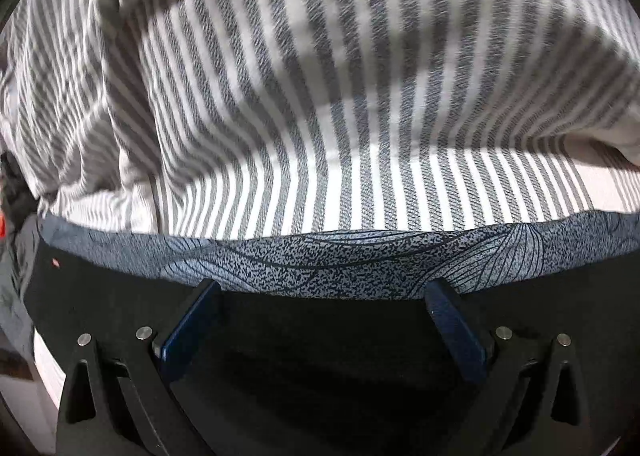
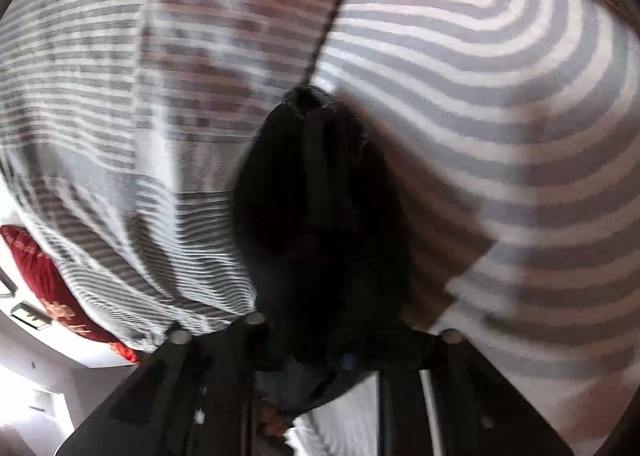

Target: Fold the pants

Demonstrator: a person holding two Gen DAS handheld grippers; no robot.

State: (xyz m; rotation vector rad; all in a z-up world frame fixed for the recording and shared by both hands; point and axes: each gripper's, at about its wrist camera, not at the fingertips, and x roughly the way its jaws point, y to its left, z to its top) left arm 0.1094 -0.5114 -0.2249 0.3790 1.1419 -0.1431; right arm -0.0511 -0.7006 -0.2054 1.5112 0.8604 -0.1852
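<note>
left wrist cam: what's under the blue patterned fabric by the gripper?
Nothing visible beneath it. The blue patterned fabric lies across the open left gripper, its fingertips tucked under its edge. Beyond lies the striped bedding. What the fabric rests on is covered.

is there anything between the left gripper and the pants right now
Nothing visible does. The left gripper is open, its blue fingers wide apart, with the dark pants between them on blue patterned cloth and the striped bedding.

My left gripper (image 1: 322, 290) sits with its blue fingers (image 1: 188, 326) spread wide, both tips touching the edge of the blue patterned pants (image 1: 320, 260) lying on the grey-and-white striped sheet (image 1: 320, 116)
</note>
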